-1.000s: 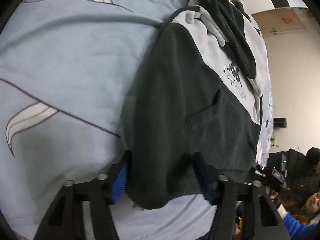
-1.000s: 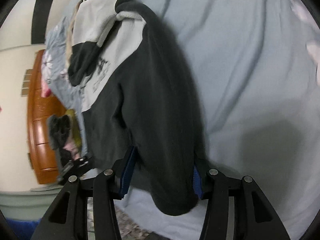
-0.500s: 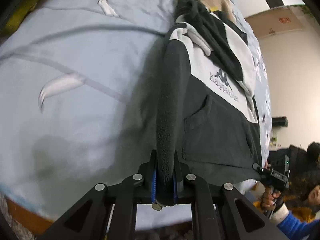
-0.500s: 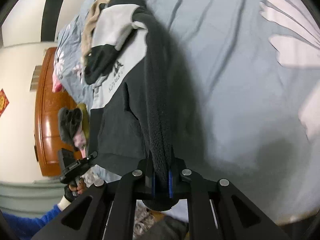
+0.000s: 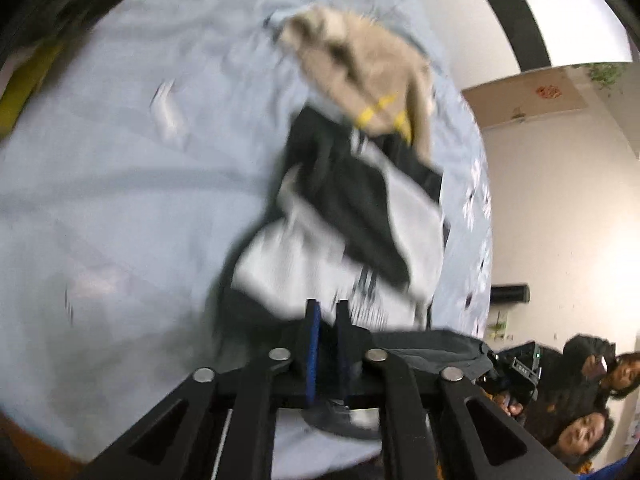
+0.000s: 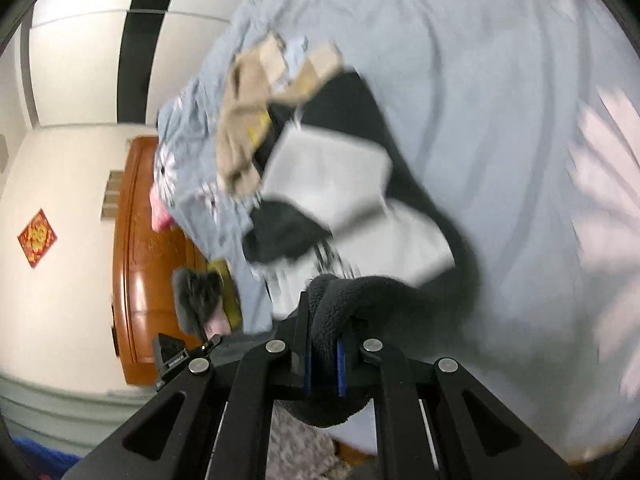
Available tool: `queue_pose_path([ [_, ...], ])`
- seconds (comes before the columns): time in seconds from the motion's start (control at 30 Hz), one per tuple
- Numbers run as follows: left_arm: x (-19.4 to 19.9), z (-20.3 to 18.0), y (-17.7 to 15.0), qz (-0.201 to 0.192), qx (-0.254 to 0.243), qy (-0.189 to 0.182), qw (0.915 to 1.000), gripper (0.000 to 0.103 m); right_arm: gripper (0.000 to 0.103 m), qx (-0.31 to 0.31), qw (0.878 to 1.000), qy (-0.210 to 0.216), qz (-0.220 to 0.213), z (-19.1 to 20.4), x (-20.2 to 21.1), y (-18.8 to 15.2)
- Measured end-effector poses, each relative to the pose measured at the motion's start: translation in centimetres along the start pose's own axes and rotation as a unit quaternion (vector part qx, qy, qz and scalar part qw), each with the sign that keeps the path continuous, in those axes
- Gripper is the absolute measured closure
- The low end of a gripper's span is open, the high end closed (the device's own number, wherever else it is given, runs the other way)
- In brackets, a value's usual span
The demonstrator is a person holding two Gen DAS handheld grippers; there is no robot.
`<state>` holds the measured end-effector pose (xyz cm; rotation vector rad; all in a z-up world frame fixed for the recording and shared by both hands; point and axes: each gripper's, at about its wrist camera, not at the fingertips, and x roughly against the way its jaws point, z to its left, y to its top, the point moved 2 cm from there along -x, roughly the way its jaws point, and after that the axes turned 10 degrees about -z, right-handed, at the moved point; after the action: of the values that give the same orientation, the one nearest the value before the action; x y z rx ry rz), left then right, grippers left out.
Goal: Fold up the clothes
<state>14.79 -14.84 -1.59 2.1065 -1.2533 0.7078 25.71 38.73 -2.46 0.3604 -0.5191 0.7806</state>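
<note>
A black and grey fleece hoodie (image 5: 352,236) lies on the pale blue bed sheet (image 5: 120,200), blurred by motion. My left gripper (image 5: 327,322) is shut on its dark hem, lifted above the bed. In the right wrist view the hoodie (image 6: 344,184) stretches away, and my right gripper (image 6: 324,320) is shut on a thick roll of its black fleece hem. The lower dark part hangs between the two grippers; the grey chest and hood rest on the bed.
A beige garment (image 5: 368,68) lies beyond the hoodie; it also shows in the right wrist view (image 6: 256,120). A wooden headboard (image 6: 140,260) stands at the left. People (image 5: 584,412) sit at the lower right. Sheet (image 6: 500,100) spreads to the right.
Both grippers closed on the hoodie's hem a second ago and have since lifted it and pulled it back; the dark lower body now rises off the bed and more of the bed shows.
</note>
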Motion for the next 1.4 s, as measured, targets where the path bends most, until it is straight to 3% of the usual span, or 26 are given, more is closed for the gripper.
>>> queue_pose_path([
  [0.13, -4.2, -2.0, 8.0, -0.034, 0.007, -0.013, 0.9993, 0.099, 0.095, -0.031, 0.999, 0.002, -0.012, 1.5, -3.4, 5.4],
  [0.2, -6.1, -2.7, 10.3, -0.031, 0.008, -0.002, 0.9995, 0.100, 0.095, -0.033, 0.999, -0.022, -0.007, 1.8, -5.4, 7.5],
  [0.27, -7.5, -2.9, 11.1, -0.013, -0.004, 0.017, 0.9998, 0.100, 0.094, -0.034, 0.998, -0.045, 0.004, 1.4, -6.9, 8.8],
  [0.4, -8.5, -3.4, 8.8, 0.031, -0.049, 0.047, 0.9972, 0.095, 0.094, -0.046, 0.996, -0.071, 0.013, 0.1, -8.1, 9.9],
  [0.43, -8.8, -3.3, 8.0, 0.043, -0.056, 0.063, 0.9955, 0.083, 0.094, -0.051, 0.996, -0.072, 0.012, -0.2, -8.1, 9.9],
  [0.47, -9.1, -3.1, 7.2, 0.054, -0.062, 0.078, 0.9936, 0.063, 0.094, -0.057, 0.996, -0.073, 0.011, -0.5, -8.2, 9.9],
  [0.53, -10.2, -2.4, 6.0, 0.074, -0.046, 0.088, 0.9924, 0.052, 0.094, -0.066, 0.995, -0.073, 0.010, -0.9, -8.1, 9.9],
  [0.63, -11.2, -1.7, 4.6, 0.089, -0.026, 0.098, 0.9909, 0.052, 0.094, -0.073, 0.995, -0.073, 0.008, -1.1, -8.0, 10.0],
  [0.7, -11.7, -1.6, 4.0, 0.094, -0.037, 0.121, 0.9874, 0.055, 0.094, -0.072, 0.995, -0.075, 0.008, -1.1, -8.0, 10.0],
  [0.73, -11.7, -1.6, 3.7, 0.095, -0.040, 0.128, 0.9864, 0.061, 0.094, -0.073, 0.995, -0.075, 0.008, -1.1, -7.9, 9.9],
  [0.77, -11.8, -1.6, 3.6, 0.094, -0.039, 0.128, 0.9866, 0.077, 0.094, -0.073, 0.994, -0.075, 0.007, -1.1, -7.9, 9.9],
  [0.8, -11.8, -1.6, 3.5, 0.093, -0.035, 0.127, 0.9870, 0.086, 0.094, -0.074, 0.994, -0.075, 0.007, -1.1, -7.8, 9.9],
  [1.0, -8.7, -2.5, 3.7, 0.043, -0.004, 0.139, 0.9893, 0.088, 0.094, -0.074, 0.995, -0.064, -0.005, -0.1, -6.3, 8.9],
  [1.1, -4.6, -3.8, 5.4, -0.007, 0.015, 0.125, 0.9920, 0.088, 0.094, -0.083, 0.996, -0.042, -0.011, 1.1, -4.7, 8.3],
  [1.17, -4.1, -4.7, 7.6, -0.023, -0.002, 0.126, 0.9918, 0.088, 0.094, -0.083, 0.996, -0.033, -0.011, 1.9, -4.6, 8.9],
  [1.33, -10.8, -5.3, 14.0, -0.020, -0.021, 0.148, 0.9886, 0.088, 0.094, -0.109, 0.992, -0.064, -0.003, 1.5, -9.9, 14.0],
  [1.4, -13.4, -4.4, 15.6, -0.011, -0.005, 0.152, 0.9884, 0.088, 0.093, -0.131, 0.988, -0.080, 0.004, 0.4, -11.9, 15.5],
])
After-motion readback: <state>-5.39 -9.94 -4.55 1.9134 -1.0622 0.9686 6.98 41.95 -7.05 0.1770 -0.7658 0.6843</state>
